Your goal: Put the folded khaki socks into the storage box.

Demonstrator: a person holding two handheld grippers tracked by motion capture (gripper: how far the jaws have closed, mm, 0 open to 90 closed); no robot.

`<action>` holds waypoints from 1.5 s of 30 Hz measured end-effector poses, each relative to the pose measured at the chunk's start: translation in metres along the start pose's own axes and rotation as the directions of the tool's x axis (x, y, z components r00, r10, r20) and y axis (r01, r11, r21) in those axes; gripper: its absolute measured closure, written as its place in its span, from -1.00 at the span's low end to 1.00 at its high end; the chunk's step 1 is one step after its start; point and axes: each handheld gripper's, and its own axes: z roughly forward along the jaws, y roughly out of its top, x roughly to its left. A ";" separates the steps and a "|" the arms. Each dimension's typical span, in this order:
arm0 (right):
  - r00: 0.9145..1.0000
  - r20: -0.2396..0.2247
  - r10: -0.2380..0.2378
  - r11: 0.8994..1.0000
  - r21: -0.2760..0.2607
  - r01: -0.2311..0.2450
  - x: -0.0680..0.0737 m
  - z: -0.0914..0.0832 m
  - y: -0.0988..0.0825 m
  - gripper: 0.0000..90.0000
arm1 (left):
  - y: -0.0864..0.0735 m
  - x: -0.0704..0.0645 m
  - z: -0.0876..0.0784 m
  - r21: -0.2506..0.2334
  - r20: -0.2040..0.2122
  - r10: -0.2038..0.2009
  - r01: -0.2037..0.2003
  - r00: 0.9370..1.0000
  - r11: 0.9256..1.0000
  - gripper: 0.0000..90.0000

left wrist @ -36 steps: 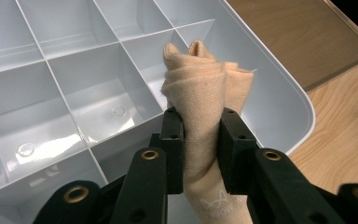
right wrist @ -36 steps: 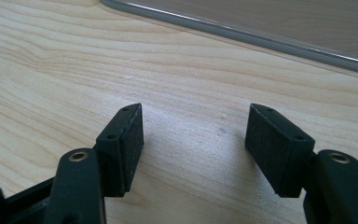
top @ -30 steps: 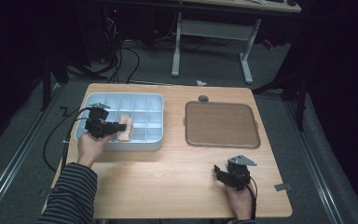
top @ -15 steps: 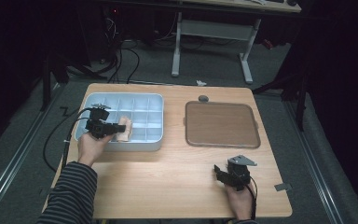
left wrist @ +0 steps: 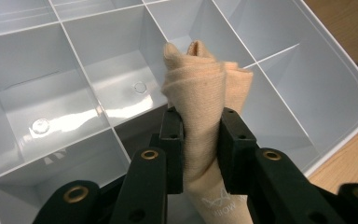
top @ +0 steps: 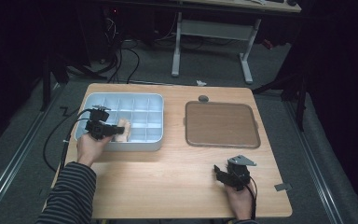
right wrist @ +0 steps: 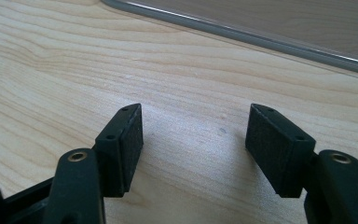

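So far you have the rolled sock (left wrist: 204, 107) pinched in your left gripper (left wrist: 200, 140), held over the near compartments of the grey bin (top: 157, 140), toward its front edge. It isn't set down yet, so lowering it into a cell and letting go is what's left. Your right gripper (right wrist: 193, 140) rests on the table (top: 168, 177) with its jaws spread and nothing between them, near the brown tray (top: 221, 123). White print on the sock's cuff seems to read "WILLOW"; I can't be sure.
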 end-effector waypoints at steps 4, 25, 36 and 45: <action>1.000 0.002 -0.003 1.000 0.001 0.003 0.000 0.000 0.000 -0.18 | 0.000 0.002 0.002 0.013 0.003 -0.002 0.002 1.000 1.000 0.65; 1.000 0.004 -0.010 1.000 0.000 0.010 0.000 0.000 0.000 -0.19 | -0.006 0.009 0.008 0.043 0.001 -0.024 0.024 1.000 0.999 0.65; 1.000 0.004 -0.008 1.000 0.001 0.008 0.001 0.000 0.000 -0.19 | -0.004 0.007 0.013 0.084 -0.026 0.006 -0.004 1.000 0.996 0.65; 1.000 0.004 -0.007 1.000 0.001 0.007 0.001 0.000 0.000 -0.19 | -0.003 0.008 0.019 0.132 -0.037 0.019 -0.014 0.999 0.991 0.64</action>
